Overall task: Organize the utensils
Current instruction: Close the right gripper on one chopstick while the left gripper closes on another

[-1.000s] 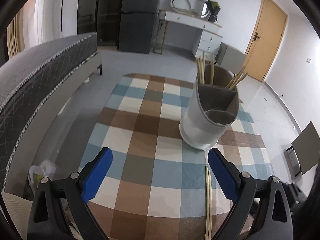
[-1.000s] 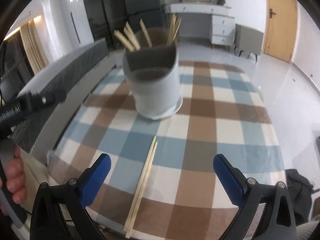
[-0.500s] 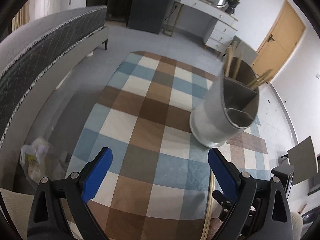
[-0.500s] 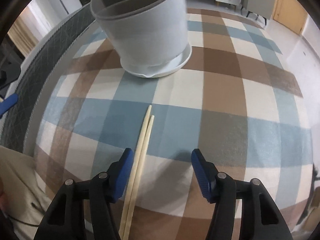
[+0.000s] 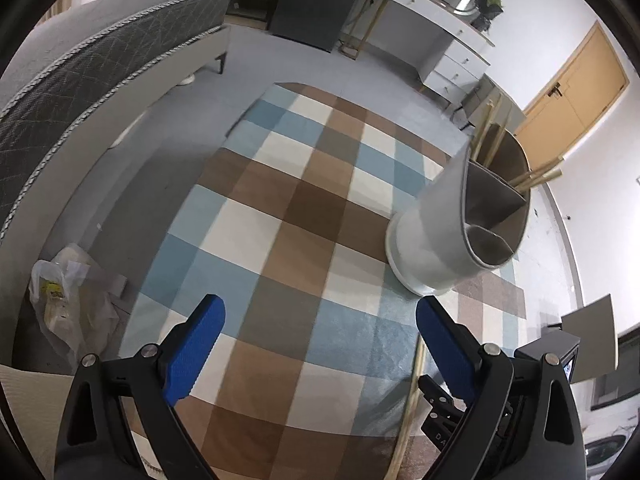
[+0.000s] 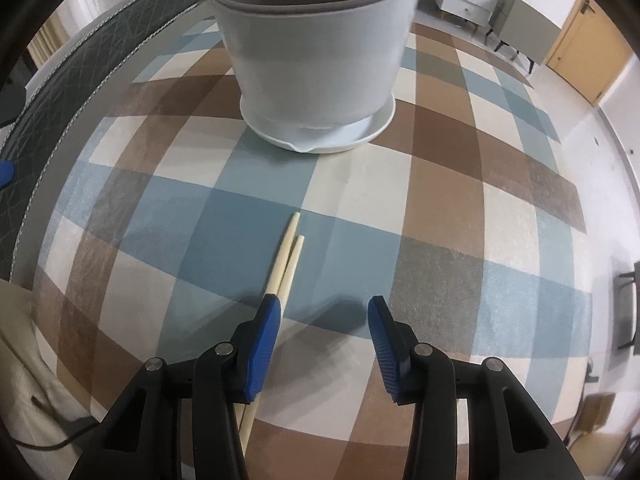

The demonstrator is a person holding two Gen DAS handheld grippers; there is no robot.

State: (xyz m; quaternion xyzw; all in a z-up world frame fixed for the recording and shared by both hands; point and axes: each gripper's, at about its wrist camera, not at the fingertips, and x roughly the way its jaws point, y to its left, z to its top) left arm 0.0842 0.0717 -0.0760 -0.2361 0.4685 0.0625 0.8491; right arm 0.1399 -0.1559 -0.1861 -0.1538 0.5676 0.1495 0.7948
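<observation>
Two pale wooden chopsticks [image 6: 286, 264] lie side by side on the checked cloth [image 6: 440, 208] of the table, their near ends hidden under the left finger of the right hand-held gripper [image 6: 322, 322], whose blue pads stand partly spread and grip nothing. Beyond their tips sits the grey utensil holder [image 6: 316, 56], a smooth round tub on a white saucer. In the left wrist view its inside [image 5: 490, 216] is split by partitions, and the far compartment holds several upright chopsticks [image 5: 536, 178]. The left hand-held gripper [image 5: 320, 344] hangs wide open above the cloth.
</observation>
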